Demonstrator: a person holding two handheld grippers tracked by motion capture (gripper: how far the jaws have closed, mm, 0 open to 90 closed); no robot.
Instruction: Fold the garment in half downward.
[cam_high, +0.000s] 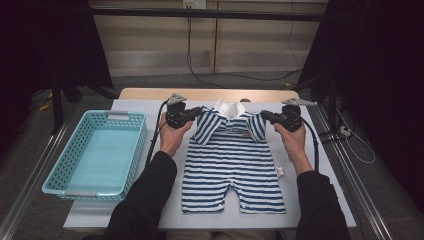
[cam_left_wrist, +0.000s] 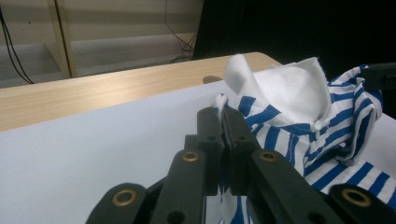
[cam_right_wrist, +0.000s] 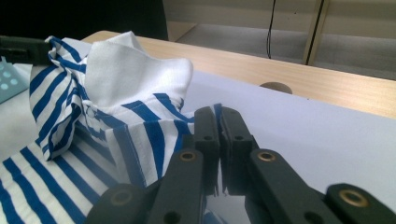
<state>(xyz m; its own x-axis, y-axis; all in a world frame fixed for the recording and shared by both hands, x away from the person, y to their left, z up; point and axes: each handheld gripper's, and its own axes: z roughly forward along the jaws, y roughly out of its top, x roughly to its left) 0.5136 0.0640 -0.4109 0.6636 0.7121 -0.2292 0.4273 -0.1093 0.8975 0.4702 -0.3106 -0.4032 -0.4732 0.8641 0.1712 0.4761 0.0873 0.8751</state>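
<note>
Dark sleeves and two hands are seen at the bottom of the high view, and a set of black tongs is held in each hand. A small blue and white striped baby suit with a white collar (cam_high: 232, 160) is spread flat on the white desk (cam_high: 330, 200), with its legs toward the person. Its left sleeve is pinched by the left tongs (cam_high: 198, 111), which are clamped tight on the cloth. Its right sleeve is pinched the same way by the right tongs (cam_high: 263, 115). Seen up close, the striped edge is squeezed between the left tongs (cam_left_wrist: 223, 122) and between the right tongs (cam_right_wrist: 219, 122). The collar is lifted a little and stands up in soft folds. A light blue plastic basket with holes (cam_high: 60, 165) sits on the desk, well apart from the suit on the left, and nothing is seen inside it. By the look of it, both sleeves have been caught, but the suit is not yet folded, and it is not yet put in the basket.
</note>
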